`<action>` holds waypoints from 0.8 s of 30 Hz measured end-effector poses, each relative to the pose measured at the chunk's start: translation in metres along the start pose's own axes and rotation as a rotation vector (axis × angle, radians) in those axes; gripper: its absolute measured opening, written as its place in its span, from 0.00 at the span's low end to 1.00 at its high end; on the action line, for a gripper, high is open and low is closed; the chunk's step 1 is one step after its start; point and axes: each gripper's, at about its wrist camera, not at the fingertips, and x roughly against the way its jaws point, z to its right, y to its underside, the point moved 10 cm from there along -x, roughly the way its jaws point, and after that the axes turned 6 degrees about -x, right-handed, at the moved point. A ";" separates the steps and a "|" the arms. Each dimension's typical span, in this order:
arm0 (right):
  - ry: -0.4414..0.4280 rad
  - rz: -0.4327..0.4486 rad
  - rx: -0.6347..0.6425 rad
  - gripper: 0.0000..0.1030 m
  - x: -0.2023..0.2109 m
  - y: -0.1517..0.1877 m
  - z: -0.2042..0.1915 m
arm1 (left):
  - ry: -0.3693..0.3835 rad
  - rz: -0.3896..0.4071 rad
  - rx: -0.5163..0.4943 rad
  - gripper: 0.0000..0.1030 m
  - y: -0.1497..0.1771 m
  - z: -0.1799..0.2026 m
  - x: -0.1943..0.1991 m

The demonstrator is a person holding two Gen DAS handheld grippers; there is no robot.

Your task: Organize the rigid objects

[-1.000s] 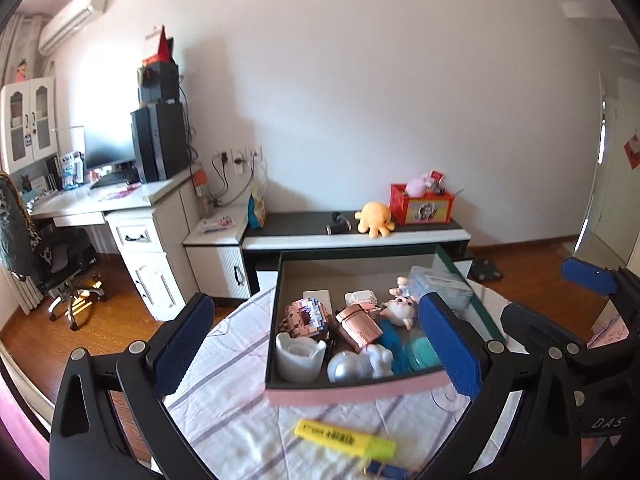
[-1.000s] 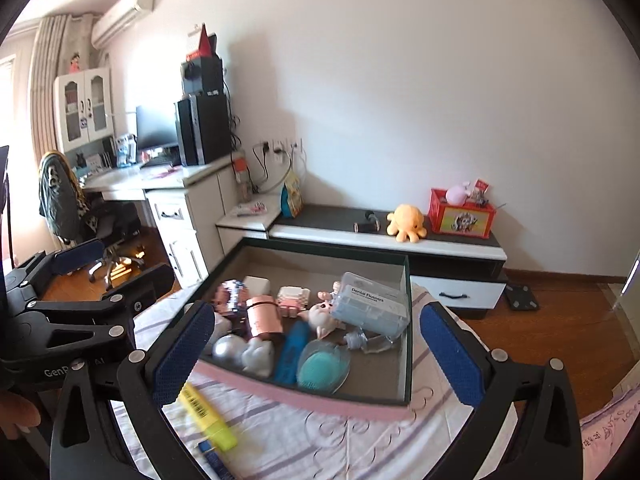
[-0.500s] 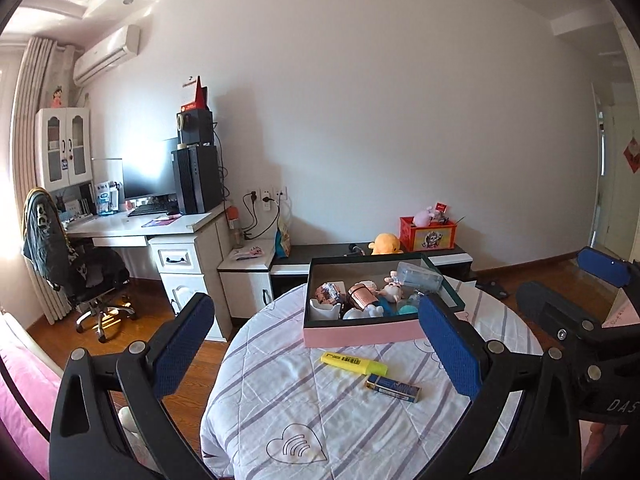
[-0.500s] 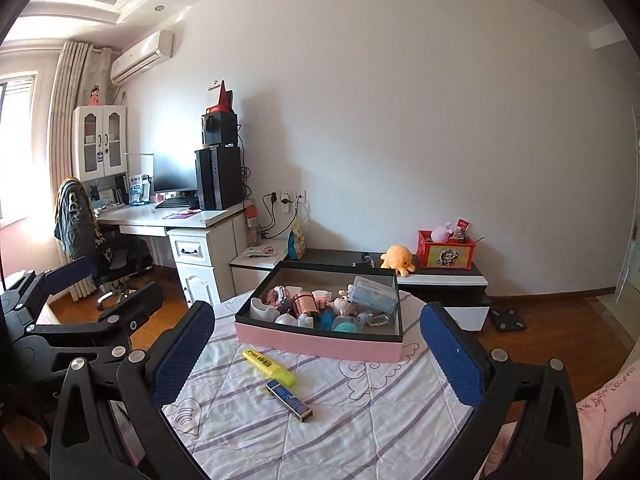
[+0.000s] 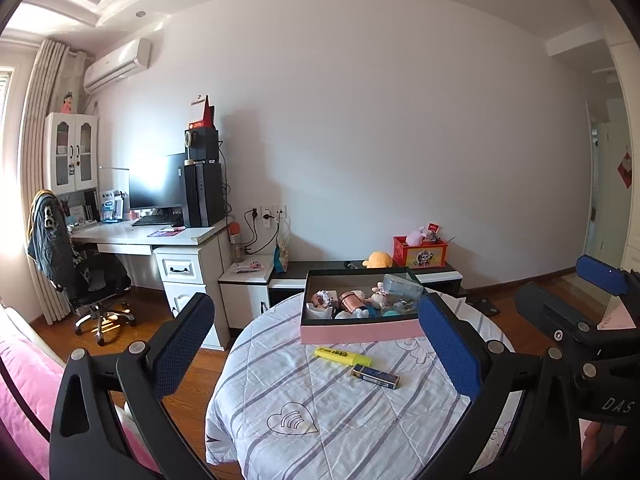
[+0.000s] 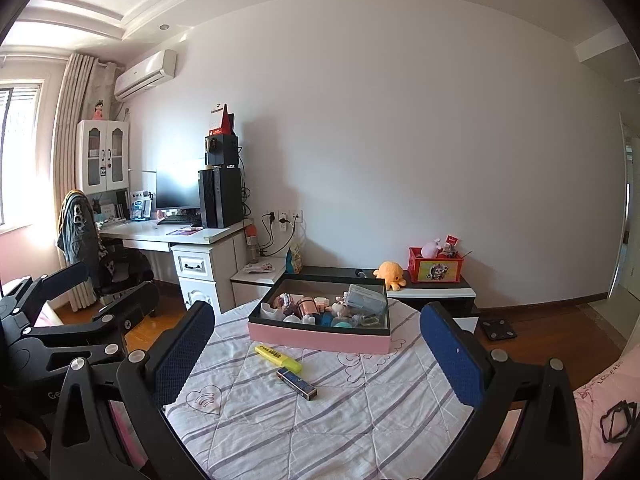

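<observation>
A pink box with a dark inside stands at the far side of a round table under a striped quilt. It holds several small toys and containers. In front of it lie a yellow highlighter and a small blue packet. My left gripper is open and empty, held back from the table. My right gripper is open and empty too, also well short of the objects.
A white desk with a monitor and a speaker tower stands at the left, with an office chair beside it. A low black-and-white cabinet behind the table carries a red box and an orange plush. Wooden floor surrounds the table.
Both grippers have pulled back and up from right over the pink box, so the whole table and room now show. Both stay open and empty. The highlighter and packet have not moved.
</observation>
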 end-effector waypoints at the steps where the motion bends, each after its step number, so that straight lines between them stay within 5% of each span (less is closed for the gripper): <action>1: 0.002 0.005 0.001 1.00 0.002 0.000 0.001 | 0.000 0.007 -0.001 1.00 -0.002 0.001 0.002; 24: -0.003 0.024 -0.009 1.00 0.016 -0.004 0.000 | -0.022 0.023 -0.007 1.00 -0.008 0.005 0.013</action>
